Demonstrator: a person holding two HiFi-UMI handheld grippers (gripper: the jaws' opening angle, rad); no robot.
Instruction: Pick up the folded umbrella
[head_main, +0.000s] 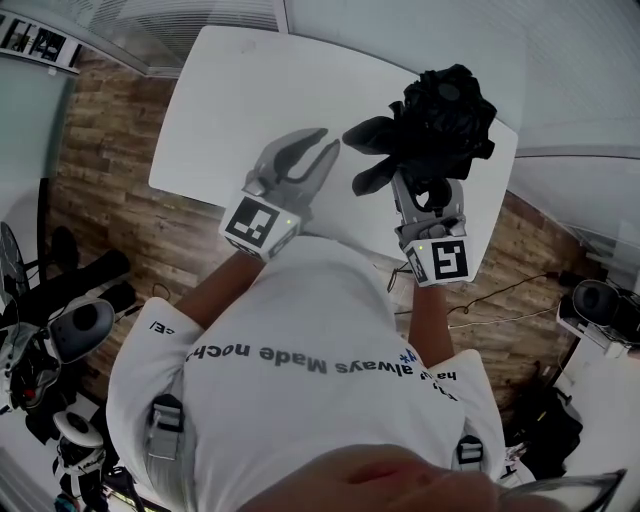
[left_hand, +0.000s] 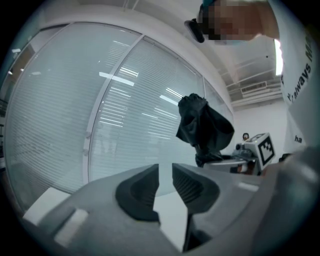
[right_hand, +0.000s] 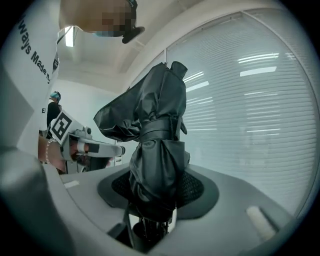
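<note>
The folded black umbrella (head_main: 440, 115) is lifted off the white table (head_main: 240, 110) and stands upright in my right gripper (head_main: 425, 195), which is shut on its lower part. In the right gripper view the bundled fabric with its strap (right_hand: 157, 145) fills the space between the two pads (right_hand: 195, 187). My left gripper (head_main: 305, 160) hovers beside it on the left, open, with nothing between its fingers. In the left gripper view the pads (left_hand: 187, 185) stand a narrow gap apart, and the umbrella (left_hand: 202, 127) shows beyond them to the right, over the right gripper (left_hand: 252, 150).
Window blinds (right_hand: 250, 100) fill the background of both gripper views. A wooden floor (head_main: 110, 170) surrounds the table. Dark equipment (head_main: 60, 320) stands on the floor at the left, and cables and gear (head_main: 590, 310) lie at the right.
</note>
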